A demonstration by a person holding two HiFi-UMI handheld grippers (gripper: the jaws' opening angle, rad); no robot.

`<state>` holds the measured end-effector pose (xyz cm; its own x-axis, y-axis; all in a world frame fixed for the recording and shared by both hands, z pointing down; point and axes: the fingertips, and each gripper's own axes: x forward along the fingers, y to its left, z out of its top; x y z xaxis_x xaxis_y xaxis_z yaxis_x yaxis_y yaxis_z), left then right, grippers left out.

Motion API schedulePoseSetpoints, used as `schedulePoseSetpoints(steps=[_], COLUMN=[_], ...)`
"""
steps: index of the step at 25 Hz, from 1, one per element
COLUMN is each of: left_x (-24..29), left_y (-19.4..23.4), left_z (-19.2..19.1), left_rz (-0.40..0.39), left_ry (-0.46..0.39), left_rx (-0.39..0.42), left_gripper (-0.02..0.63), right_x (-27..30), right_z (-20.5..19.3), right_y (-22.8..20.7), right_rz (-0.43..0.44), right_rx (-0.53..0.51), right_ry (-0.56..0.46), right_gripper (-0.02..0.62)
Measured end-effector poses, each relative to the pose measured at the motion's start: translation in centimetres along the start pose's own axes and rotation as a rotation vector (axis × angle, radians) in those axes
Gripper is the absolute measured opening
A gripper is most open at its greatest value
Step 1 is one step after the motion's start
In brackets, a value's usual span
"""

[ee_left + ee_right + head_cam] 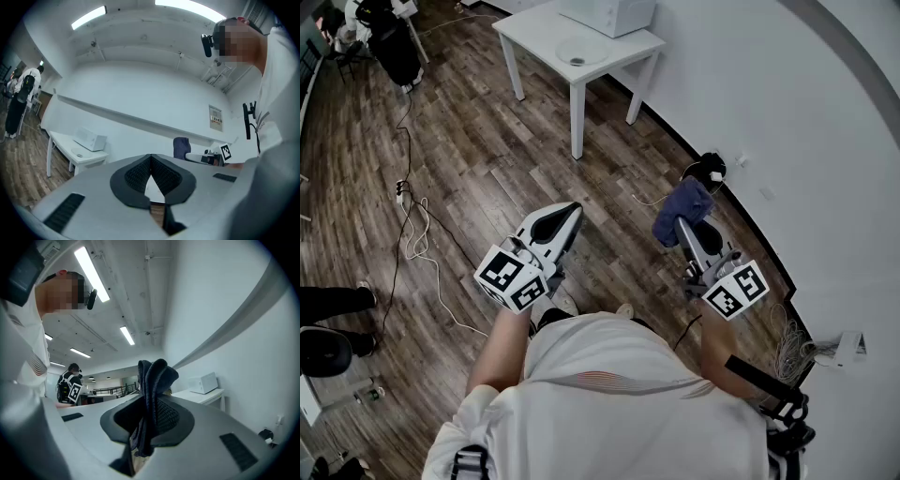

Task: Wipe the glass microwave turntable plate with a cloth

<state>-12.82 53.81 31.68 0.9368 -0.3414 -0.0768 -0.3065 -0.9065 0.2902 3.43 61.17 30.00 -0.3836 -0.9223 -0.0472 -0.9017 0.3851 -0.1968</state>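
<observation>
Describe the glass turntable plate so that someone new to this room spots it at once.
Look across the wood floor to the white table standing by the white wall. On its top, in front of the boxy white microwave, lies the glass turntable plate. It is flat, round and see-through, the only disc on that table.

the plate (pixel 581 49) lies on the counter (pixel 530 28), just before the microwave (pixel 609 13) (which sits at the counter's wall side); cables (pixel 417 234) lie on the floor (pixel 487 159), well left of the counter.
</observation>
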Motion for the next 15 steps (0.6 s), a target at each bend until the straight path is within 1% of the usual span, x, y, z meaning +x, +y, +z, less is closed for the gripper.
schedulePoseSetpoints(steps=[5, 9, 12, 15], left_x=[-3.1, -6.7, -8.1, -8.6], left_y=[3.4, 6.1, 7.7, 8.3], left_z=[1.0, 0.8, 0.8, 0.5], left_rz=[0.017, 0.04, 0.052, 0.053], left_ry=[-0.005, 0.011, 0.003, 0.0], left_rx=[-0.001, 0.026, 0.002, -0.019], left_gripper=[0.011, 0.011, 0.011, 0.011], right_x=[3.6, 6.4, 7.9, 8.8], right_z=[-0.6, -1.9, -3.1, -3.9], right_y=[1.9, 4.6, 6.1, 6.4], right_rz=[0.004, 0.016, 0.028, 0.034], right_rx=[-0.005, 0.009, 0.015, 0.028], right_ry=[-0.004, -0.014, 0.005, 0.023], right_gripper=[0.06, 0.06, 0.06, 0.06])
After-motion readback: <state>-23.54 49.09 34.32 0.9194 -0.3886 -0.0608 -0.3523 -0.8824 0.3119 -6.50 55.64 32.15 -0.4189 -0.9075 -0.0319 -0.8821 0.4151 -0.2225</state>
